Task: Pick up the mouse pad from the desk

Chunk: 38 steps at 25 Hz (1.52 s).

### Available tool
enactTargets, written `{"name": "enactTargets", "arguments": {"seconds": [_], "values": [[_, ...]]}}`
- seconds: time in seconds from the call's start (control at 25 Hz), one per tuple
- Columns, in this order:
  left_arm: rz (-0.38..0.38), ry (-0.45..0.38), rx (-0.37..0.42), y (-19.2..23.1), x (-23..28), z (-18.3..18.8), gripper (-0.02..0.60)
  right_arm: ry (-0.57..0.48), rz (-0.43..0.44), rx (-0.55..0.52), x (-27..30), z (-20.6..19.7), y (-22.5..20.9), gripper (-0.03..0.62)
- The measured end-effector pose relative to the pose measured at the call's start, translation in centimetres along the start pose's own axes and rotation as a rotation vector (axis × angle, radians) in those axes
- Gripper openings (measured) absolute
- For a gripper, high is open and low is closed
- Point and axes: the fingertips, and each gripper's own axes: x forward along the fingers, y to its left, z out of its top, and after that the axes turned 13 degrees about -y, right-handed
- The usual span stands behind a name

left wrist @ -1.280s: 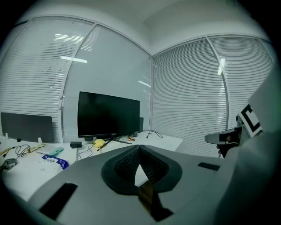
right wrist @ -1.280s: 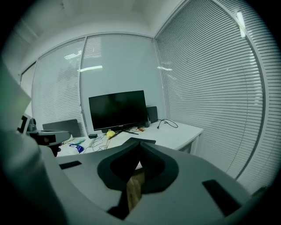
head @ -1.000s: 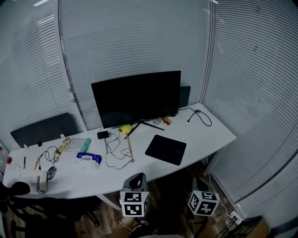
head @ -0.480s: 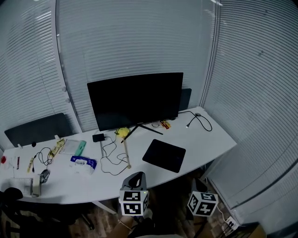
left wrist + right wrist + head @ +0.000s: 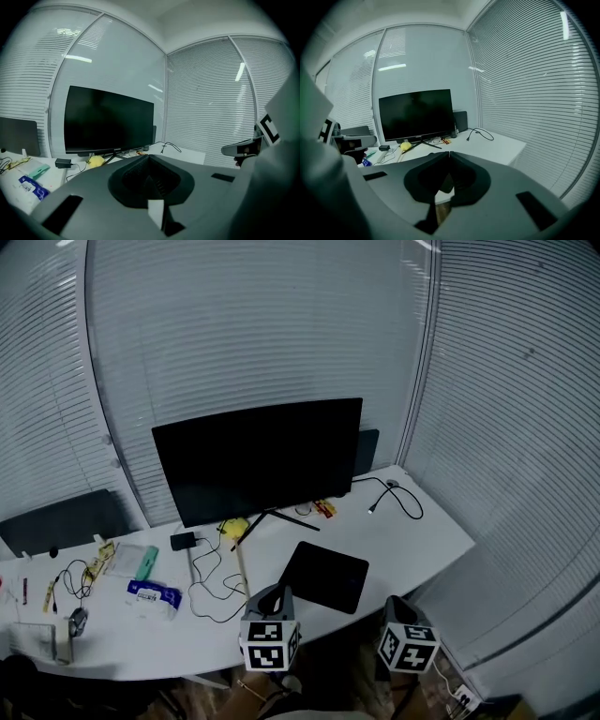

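One view alone, the head view, shows the mouse pad in front of the monitor; both gripper views miss it. Left gripper and right gripper: jaws pressed together, holding nothing.

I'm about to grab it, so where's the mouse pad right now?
In the head view, the mouse pad lies flat near the front edge of the desk, right of centre, just in front of the monitor.

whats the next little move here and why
Probably open the left gripper and bring it forward and down to the near corner of the mouse pad. Its jaws are together with nothing between them, and the pad lies flat and untouched on the desk, close ahead of it.
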Motion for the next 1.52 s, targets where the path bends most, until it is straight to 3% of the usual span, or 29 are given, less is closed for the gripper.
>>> {"name": "enactTargets", "arguments": {"seconds": [0.88, 1.52], "values": [[-0.021, 0.005, 0.021, 3.8, 12.9, 1.3, 0.017, -0.012, -0.044, 0.017, 12.1, 2.9, -1.8, 0.032], [0.052, 0.129, -0.017, 6.4, 15.2, -3.6, 0.017, 0.112, 0.017, 0.027, 17.3, -0.3, -1.2, 0.032]]}}
